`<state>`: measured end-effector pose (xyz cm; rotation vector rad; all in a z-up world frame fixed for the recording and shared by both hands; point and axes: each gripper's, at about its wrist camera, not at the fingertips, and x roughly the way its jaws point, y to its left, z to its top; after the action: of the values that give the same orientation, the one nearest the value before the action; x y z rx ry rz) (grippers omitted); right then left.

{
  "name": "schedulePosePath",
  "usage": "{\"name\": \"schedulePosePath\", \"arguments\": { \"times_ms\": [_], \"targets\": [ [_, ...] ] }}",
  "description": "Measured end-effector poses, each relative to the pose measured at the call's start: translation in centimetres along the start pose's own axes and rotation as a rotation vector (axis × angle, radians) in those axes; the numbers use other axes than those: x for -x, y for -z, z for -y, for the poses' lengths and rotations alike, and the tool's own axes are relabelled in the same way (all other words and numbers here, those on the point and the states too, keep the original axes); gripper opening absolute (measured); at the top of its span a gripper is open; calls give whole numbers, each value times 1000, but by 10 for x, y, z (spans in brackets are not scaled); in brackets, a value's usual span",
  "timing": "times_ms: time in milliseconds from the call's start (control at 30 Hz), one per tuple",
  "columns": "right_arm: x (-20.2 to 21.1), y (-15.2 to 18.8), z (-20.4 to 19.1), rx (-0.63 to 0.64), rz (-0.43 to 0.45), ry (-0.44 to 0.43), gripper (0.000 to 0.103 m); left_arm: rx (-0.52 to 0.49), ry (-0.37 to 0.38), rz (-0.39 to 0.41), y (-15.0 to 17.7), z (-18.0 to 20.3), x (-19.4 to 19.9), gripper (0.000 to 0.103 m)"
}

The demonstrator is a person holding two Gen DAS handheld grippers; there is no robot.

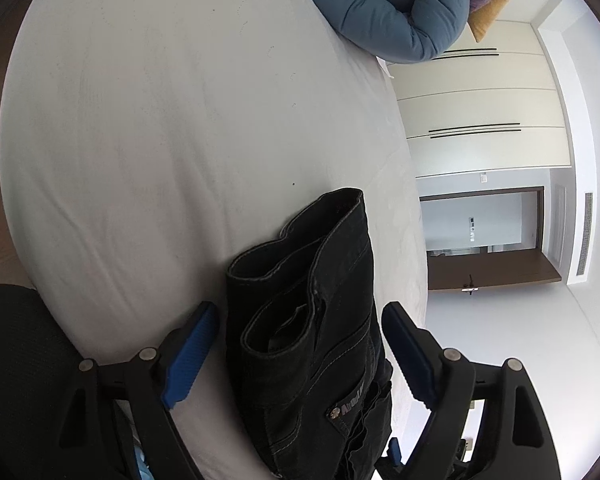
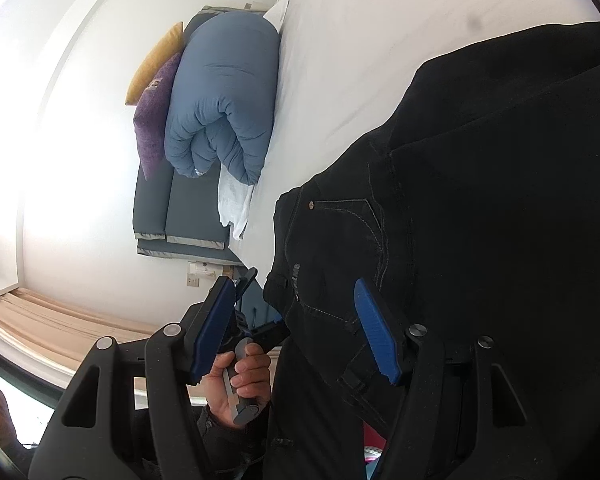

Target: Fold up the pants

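Black jeans (image 1: pixel 300 280) lie bunched in folds on the white bed sheet (image 1: pixel 160 120), a rivet and a pocket label showing. My left gripper (image 1: pixel 300 354) straddles this bundle; its blue pads (image 1: pixel 192 356) stand off the cloth on both sides, so it is open. In the right wrist view the jeans (image 2: pixel 480 200) spread dark across the sheet (image 2: pixel 360 60), with the pocket corner between the pads of my right gripper (image 2: pixel 296 330). One blue pad (image 2: pixel 376 332) overlaps the denim and the other stands clear of it, so this gripper is open too.
A rolled blue duvet (image 2: pixel 224 100) with purple (image 2: pixel 152 120) and yellow (image 2: pixel 156 60) pillows sits at the head of the bed. A hand (image 2: pixel 244 376) holds the other gripper's handle beside the jeans. White wardrobe doors (image 1: pixel 480 108) and a doorway (image 1: pixel 488 240) lie beyond the bed.
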<state>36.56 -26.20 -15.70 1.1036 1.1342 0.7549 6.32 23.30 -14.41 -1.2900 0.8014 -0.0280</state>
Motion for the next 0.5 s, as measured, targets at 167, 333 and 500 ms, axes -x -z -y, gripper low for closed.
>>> {"name": "schedulePosePath", "arguments": {
  "times_ms": [167, 333, 500],
  "targets": [
    [-23, -17, -10, 22, -39, 21, 62, 95, 39, -59, -2, -15, -16, 21],
    [-47, -40, -12, 6, -84, 98, 62, 84, 49, -46, 0, -14, -15, 16],
    [-86, -45, 12, -64, -186, 264, 60, 11, 42, -26, 2, 6, -6, 14]
  ]
}}
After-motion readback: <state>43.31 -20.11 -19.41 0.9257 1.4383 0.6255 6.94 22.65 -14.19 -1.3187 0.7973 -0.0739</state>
